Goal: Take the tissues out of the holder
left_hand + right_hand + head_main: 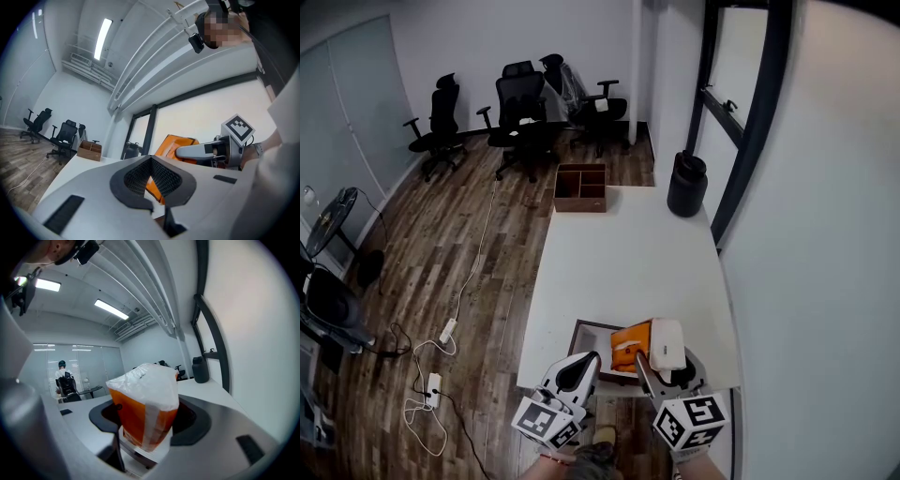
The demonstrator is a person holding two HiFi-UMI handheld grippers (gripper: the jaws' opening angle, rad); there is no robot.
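My right gripper (652, 349) is shut on an orange tissue pack (628, 349) with a clear plastic top (147, 380). The pack fills the gap between the jaws in the right gripper view and stands tilted upward. In the head view it sits over the right part of the dark brown holder (584, 330) at the table's near edge. My left gripper (575, 373) hovers just left of the pack, shut with its mesh pads (161, 176) meeting and nothing between them. From the left gripper view, the pack (180, 142) and the right gripper (206, 151) lie just beyond those jaws.
The white table (628, 253) stretches away from me. A wooden compartment box (581, 187) and a black jug (686, 184) stand at its far end. A white wall and dark window frame run along the right. Office chairs (520, 112) and floor cables (441, 356) lie left.
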